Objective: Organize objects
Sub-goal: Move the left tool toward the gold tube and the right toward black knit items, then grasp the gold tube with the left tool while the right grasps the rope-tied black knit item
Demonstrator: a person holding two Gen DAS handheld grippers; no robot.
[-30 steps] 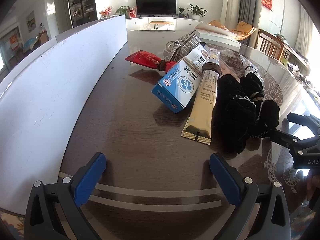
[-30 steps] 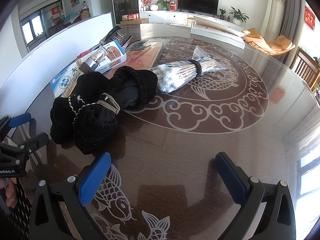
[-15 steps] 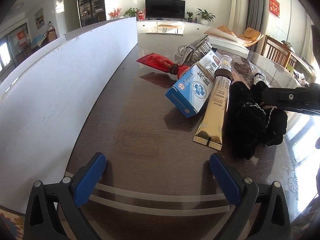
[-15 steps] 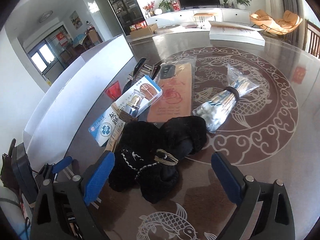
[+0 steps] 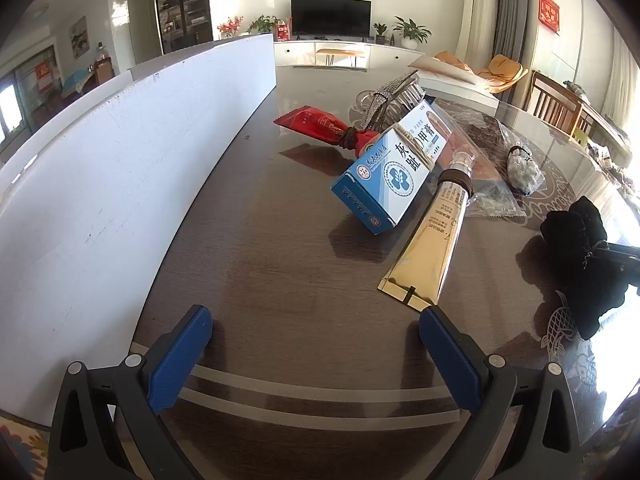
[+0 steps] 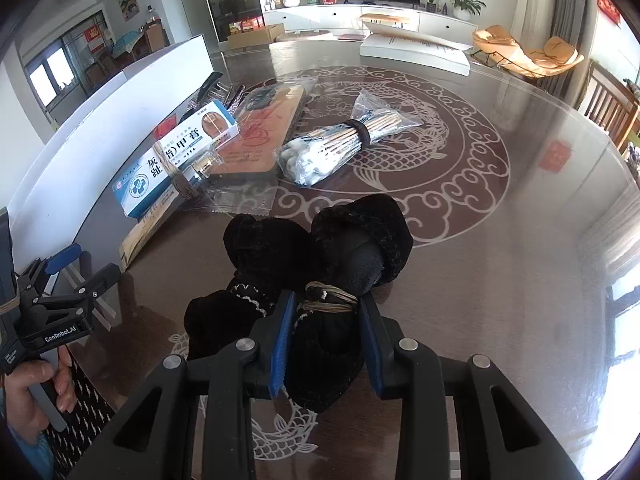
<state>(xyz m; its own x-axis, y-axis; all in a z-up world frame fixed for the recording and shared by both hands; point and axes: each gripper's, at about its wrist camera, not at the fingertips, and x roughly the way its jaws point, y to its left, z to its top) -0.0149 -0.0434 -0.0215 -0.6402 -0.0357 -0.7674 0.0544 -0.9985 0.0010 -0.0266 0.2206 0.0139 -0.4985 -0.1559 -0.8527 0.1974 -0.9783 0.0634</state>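
A: Clamping down now, the right tongs (image 6: 325, 330) have their blue pads (image 6: 280, 344) pressed on either side of the black gloves (image 6: 320, 264), right at the tan cord that ties the pair together.

B: And where does that bundle sit?

A: On the dark glossy surface (image 6: 500, 264), the fuzzy cuffs pointing away from the tongs, the finger ends tucked in between the pads. Take the blue and white box (image 6: 172, 164) as the landmark: the gloves lie nearer the camera than the box and to its right, apart from it.

B: What else is around that box?

A: A gold tube (image 5: 430, 246) leans against it, cap end lying under the box's far side. Beyond the box, a red packet (image 5: 320, 125). To the right of the box, a flat tan item in clear wrap (image 6: 262, 132), then a banded bundle of cotton swabs (image 6: 340, 144) further right.

B: The left tongs?

A: The left tongs (image 5: 314, 354) are spread wide with nothing between the pads, hovering low over the surface on the near side of the box. A white board (image 5: 120, 184) stands left of the box, well apart. From that side, the gloves (image 5: 580, 256) show at the far right edge.
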